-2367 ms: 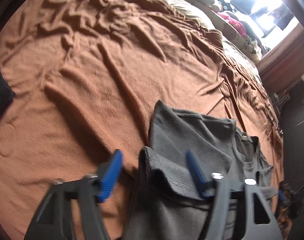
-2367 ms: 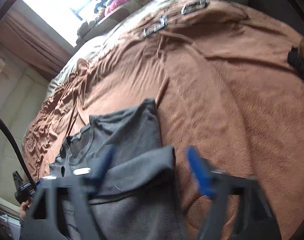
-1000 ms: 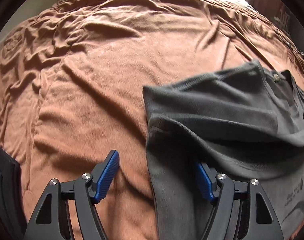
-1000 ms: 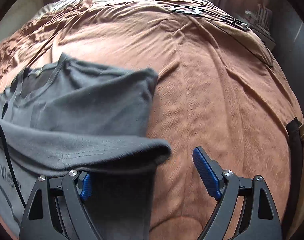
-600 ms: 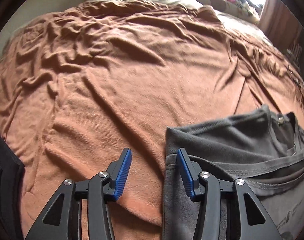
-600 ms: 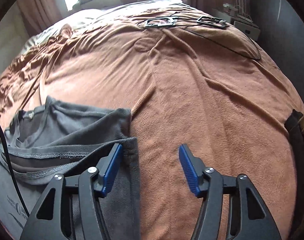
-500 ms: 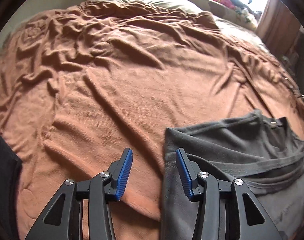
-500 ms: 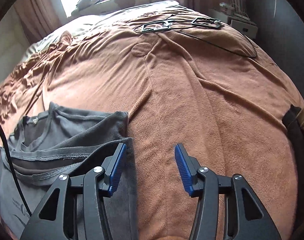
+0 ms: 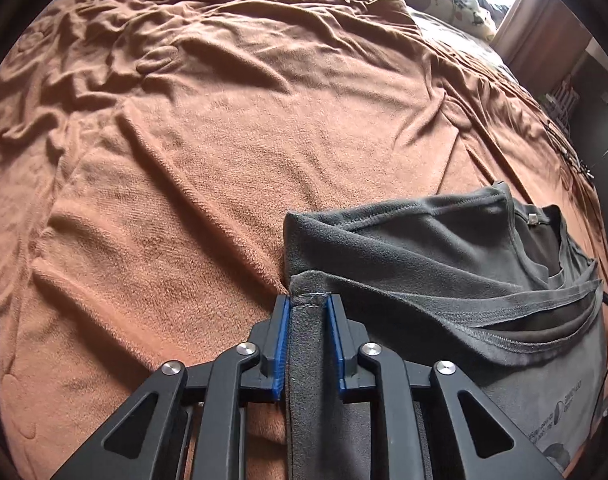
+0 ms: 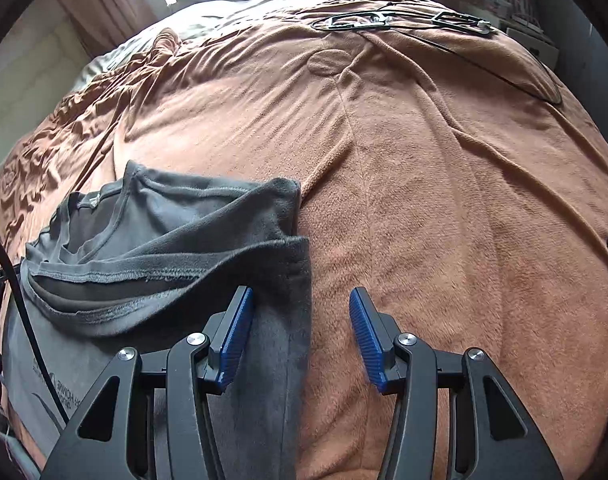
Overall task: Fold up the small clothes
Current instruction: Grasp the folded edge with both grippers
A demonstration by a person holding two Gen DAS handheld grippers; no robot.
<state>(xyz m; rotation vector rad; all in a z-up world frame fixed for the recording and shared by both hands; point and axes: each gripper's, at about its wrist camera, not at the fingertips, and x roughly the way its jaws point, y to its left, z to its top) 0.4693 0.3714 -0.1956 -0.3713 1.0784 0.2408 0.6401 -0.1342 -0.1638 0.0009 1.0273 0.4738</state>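
Grey shirt (image 9: pixel 444 264) is lying near the close edge of the bed, on the brown blanket (image 9: pixel 224 128), already doubled over so its hem sits up by the neckline. What's new is the grip: a second ago both tools were spread wide with the fabric loose between them, and now our left gripper (image 9: pixel 309 304) has just been closing and is pinched down on the folded left edge of the shirt, blue pads squeezing a narrow strip of cloth with a bit of hem poking out past the tips. Our right gripper (image 10: pixel 300 312) has been closing too, but it's only partway there. In the right wrist view the shirt's right edge sits between the pads, up against the inner one, while the outer pad is still clear of the cloth over bare blanket, so we'd say it hasn't got hold of anything yet. So one side is caught and the other is nearly there. Our read is that once the right side bites we can lift both edges together for the next fold. Main worry is the right one grabbing only the top layer, or a bit of blanket along with it, which would drag the fold crooked. Further up the blanket, near the far right corner, a couple of hangers (image 10: pixel 356 21) are well out of the way.
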